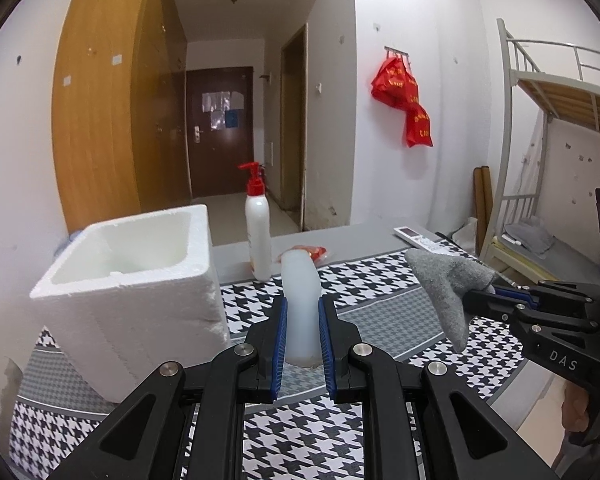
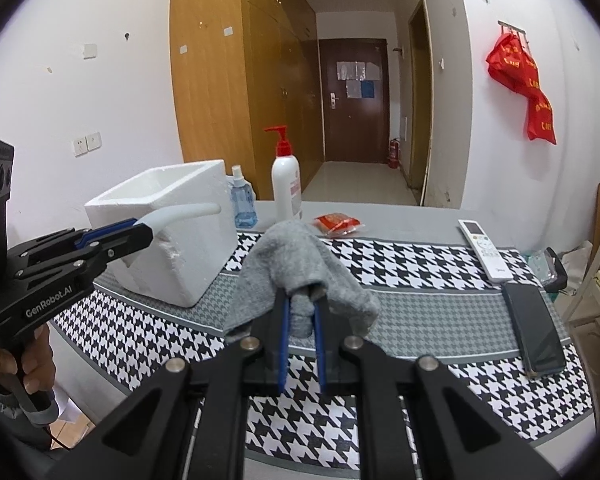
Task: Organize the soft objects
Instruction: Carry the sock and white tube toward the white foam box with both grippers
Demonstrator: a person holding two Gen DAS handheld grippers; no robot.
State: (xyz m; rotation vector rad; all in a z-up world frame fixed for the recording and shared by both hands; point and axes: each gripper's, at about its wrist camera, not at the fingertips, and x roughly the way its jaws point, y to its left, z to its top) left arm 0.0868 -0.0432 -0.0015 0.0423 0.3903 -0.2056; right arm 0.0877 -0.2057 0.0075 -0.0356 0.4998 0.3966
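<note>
1. At the far left of the table stands the white foam box (image 1: 128, 276), open at the top and seemingly empty. We judge it the likely receptacle for the soft items. Its walls are light and crumbly, so we should avoid knocking them.

2. Next comes the left gripper (image 1: 303, 334), closed on the pale silicone tube (image 1: 300, 304), which is held clear of the houndstooth mat (image 1: 380, 280) just right of the box.
   - The tube is clamped near its lower end; the free length rises and bends over at the top.
   - We judge it light, rubbery and somewhat slick. It will flex and swing, so a hold closer to mid-length would steady it.

3. Behind the tube stand a pump bottle (image 1: 259, 232) and a red packet (image 1: 312, 252), both resting on the table.

4. Further right, the right gripper (image 2: 301, 320) is closed on the grey cloth (image 2: 296, 276), lifted off the mat.
   - A bunched fold sits between the pads; the rest drapes over both fingers.
   - We judge it very light, limp and not fragile. Loose edges may snag on the box rim, so we recommend gathering more material into the pinch.

5. At the far right lie a remote control (image 2: 485, 248) and a dark phone (image 2: 534, 332), flat on the mat, well apart from both grippers.
</note>
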